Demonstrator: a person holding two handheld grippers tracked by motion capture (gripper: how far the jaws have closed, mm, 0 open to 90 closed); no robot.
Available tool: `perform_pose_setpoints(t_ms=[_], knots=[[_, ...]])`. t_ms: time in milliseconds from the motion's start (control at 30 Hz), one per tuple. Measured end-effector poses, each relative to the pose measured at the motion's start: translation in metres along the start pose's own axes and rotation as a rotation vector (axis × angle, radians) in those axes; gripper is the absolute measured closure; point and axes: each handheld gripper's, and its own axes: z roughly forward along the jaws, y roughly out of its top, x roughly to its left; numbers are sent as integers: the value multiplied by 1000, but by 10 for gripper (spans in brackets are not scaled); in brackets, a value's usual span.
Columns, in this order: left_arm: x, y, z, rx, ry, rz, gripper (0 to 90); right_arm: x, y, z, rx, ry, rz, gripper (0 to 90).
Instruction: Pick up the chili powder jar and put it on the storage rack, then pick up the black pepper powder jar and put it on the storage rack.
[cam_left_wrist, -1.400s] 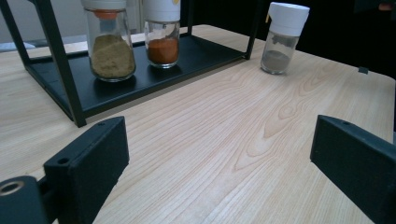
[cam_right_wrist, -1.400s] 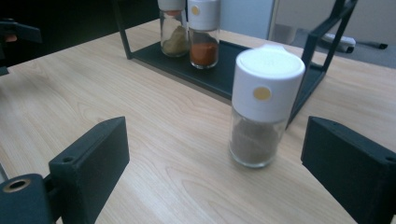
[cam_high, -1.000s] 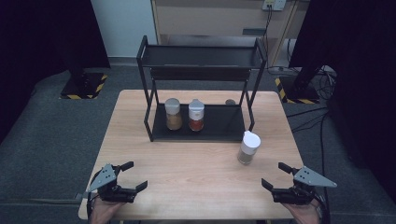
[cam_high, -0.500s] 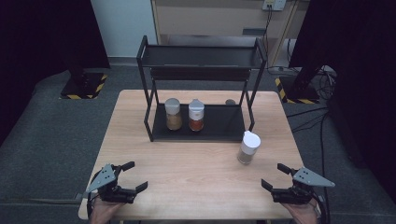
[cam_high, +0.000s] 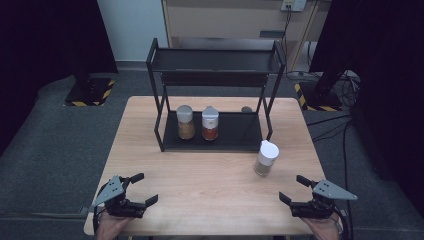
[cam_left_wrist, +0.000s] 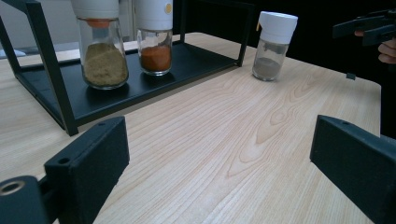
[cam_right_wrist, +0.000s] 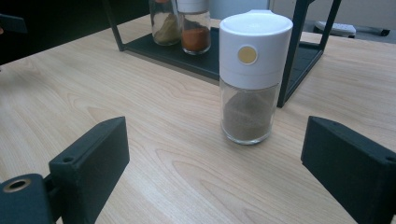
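small dark object (cam_high: 246, 109) behind rack (cam_high: 215, 145)

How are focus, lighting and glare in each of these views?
High view: soft overall, even light on the table, dark surroundings, no glare. Left gripper view: the rack's jars sharp, the left claw slightly blurred up close, faint sheen on the wood. Right gripper view: the white-capped spice jar is crisp, with soft reflections on its glass; the right claw is soft.

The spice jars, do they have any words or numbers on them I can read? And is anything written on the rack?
No readable words or numbers anywhere.
Jar on the table: a plain gold dot on its white cap, no text.
Two jars on the rack: no labels show.
Black rack: blank.
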Motion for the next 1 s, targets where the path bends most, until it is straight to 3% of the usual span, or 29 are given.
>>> perform_pose_setpoints(t_ms=[1000], knots=[[1, 0, 1, 3, -6, 0, 36, 3, 2, -1, 8, -7, -1, 71]])
